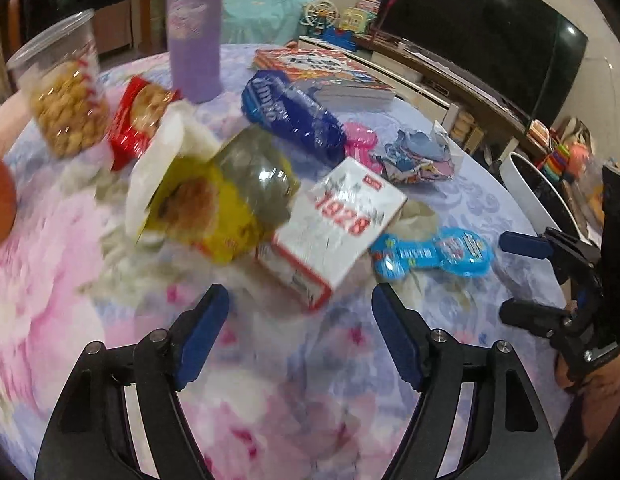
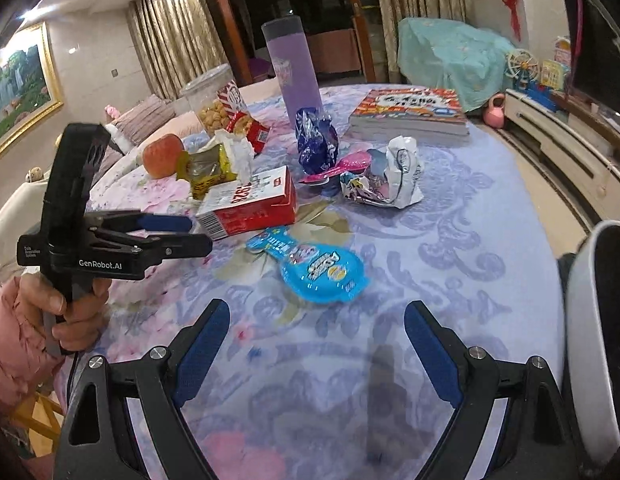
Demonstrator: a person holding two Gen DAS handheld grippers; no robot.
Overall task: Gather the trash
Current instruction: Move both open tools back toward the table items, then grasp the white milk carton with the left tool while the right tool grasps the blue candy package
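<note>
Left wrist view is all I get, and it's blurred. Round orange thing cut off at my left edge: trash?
Observer: Doesn't look like it. The right wrist view shows a whole orange-red fruit, probably an apple, next to the yellow wrapper.
Operator: The purple bottle's top is out of my frame. Capped?
Observer: Yes. The purple bottle stands upright with a dark lid on.
Operator: Right gripper holding anything?
Observer: No. The right gripper is open with nothing between its fingers. The blue blister pack lies just ahead of it.
</note>
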